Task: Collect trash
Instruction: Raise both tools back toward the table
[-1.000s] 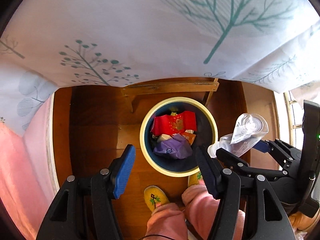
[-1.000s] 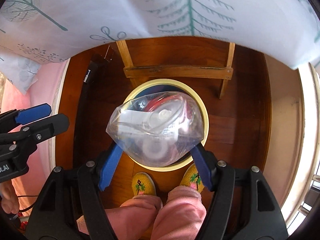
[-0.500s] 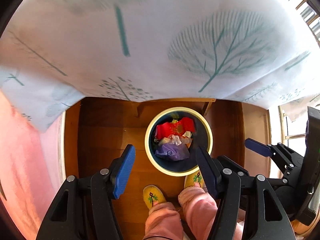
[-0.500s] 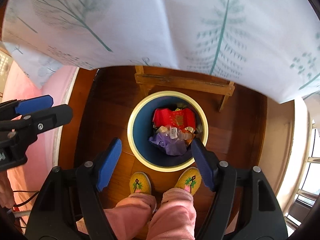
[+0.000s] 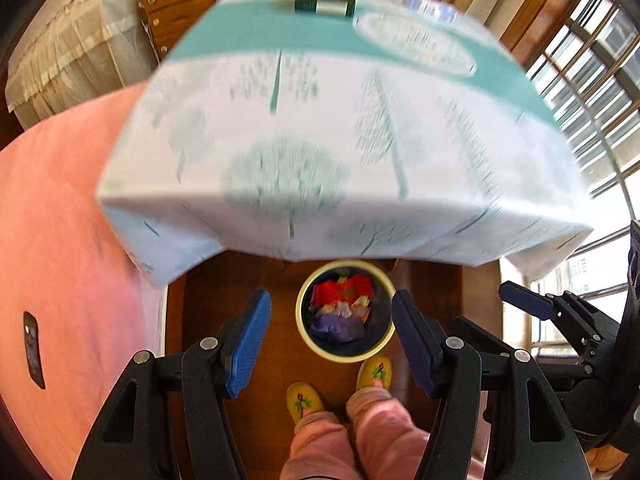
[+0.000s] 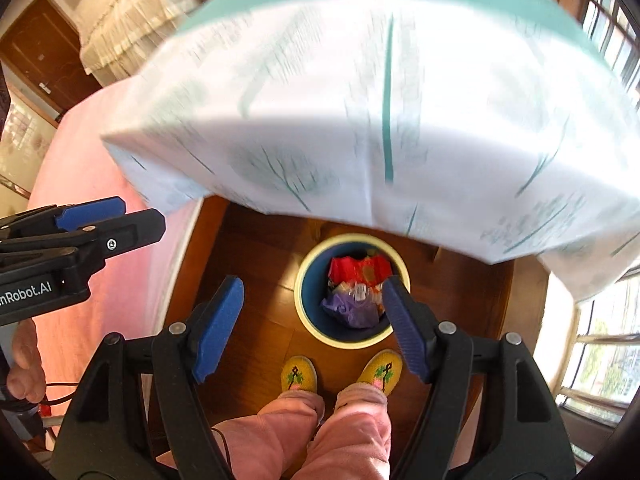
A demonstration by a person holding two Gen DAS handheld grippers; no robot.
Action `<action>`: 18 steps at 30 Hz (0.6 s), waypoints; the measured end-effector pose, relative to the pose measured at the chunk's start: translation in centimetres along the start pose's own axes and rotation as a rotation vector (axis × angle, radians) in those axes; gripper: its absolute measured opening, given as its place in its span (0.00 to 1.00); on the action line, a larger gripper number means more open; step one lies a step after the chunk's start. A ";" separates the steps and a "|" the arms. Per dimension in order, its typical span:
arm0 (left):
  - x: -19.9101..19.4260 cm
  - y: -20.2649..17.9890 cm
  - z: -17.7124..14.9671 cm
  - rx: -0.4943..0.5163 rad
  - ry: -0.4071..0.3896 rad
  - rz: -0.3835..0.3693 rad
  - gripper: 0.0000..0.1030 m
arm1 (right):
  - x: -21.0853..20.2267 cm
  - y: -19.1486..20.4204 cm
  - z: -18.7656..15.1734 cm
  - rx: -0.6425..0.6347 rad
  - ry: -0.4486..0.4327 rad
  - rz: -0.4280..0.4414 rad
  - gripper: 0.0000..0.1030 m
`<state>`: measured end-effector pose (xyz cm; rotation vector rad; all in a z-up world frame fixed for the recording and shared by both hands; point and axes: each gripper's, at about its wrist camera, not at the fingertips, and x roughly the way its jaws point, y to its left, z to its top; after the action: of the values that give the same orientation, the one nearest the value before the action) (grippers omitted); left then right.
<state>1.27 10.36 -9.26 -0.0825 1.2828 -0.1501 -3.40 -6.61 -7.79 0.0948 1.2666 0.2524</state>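
The trash bin (image 5: 343, 354) is round, cream-rimmed and dark blue inside, holding red packaging (image 5: 343, 290), a purple wrapper (image 5: 340, 328) and clear plastic scraps (too blurred to name). It stands upright on the wooden floor (image 5: 248, 280), mouth up, at the tablecloth's (image 5: 320, 140) edge, just beyond the person's yellow slippers (image 6: 299, 374). Both claws point steeply down: the left gripper (image 5: 331, 340) gapes wide and empty, and so does the right gripper (image 6: 310, 326).

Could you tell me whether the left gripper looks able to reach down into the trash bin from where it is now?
Probably yes: the left gripper, jaws open and empty, points down at the trash bin, with nothing between them.
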 end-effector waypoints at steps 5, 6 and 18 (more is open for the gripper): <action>-5.1 -1.0 1.8 0.020 -0.067 -0.017 0.62 | -5.1 1.2 2.1 -0.006 -0.070 -0.014 0.67; -6.2 -1.1 2.2 0.029 -0.078 -0.022 0.62 | -6.1 1.3 2.5 -0.002 -0.085 -0.021 0.67; -15.9 0.4 5.0 0.124 -0.218 -0.071 0.62 | -17.1 3.8 5.0 0.071 -0.285 -0.122 0.67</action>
<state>1.68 13.10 7.12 -0.0369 1.0509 -0.2736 -3.92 -6.64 10.42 0.1095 0.9936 0.0842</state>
